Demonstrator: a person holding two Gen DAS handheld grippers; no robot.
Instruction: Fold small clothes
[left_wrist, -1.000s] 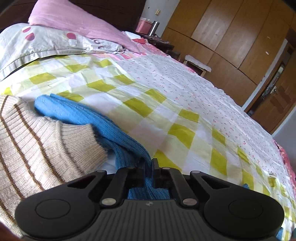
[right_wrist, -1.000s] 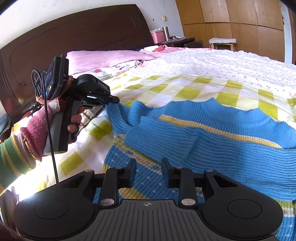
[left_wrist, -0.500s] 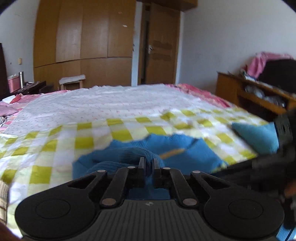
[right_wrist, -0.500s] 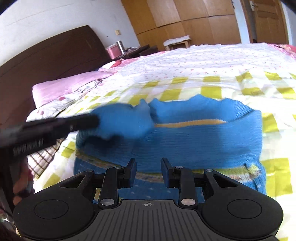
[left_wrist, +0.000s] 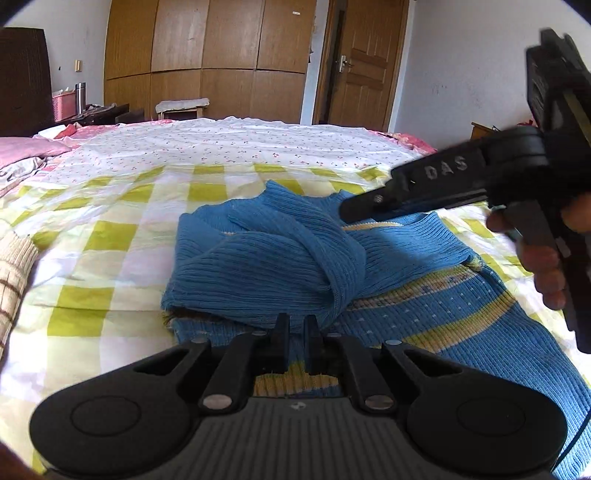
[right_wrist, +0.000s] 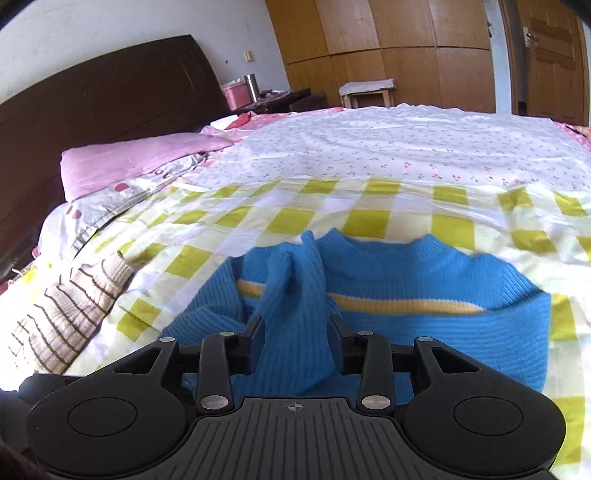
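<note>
1. One blue sweater (left_wrist: 424, 254) lies on the bed (left_wrist: 122, 236), right ahead of both hand-held grippers.
2. Left hand-held gripper (left_wrist: 297, 332): clenched, nothing visibly pinched.
3. Right hand-held gripper (right_wrist: 297, 328): jaws just widened, blue sleeve (right_wrist: 295, 295) loose between them.
4. One striped beige sweater (right_wrist: 62, 306) lies to its left.

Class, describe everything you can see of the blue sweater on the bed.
The blue sweater is a ribbed knit with a yellow chest stripe, a round collar and a patterned band lower down. It lies on the checked sheet, one sleeve folded across its body. The left gripper pinches the sleeve's end; the right gripper straddles the sleeve, fingers apart.
</note>
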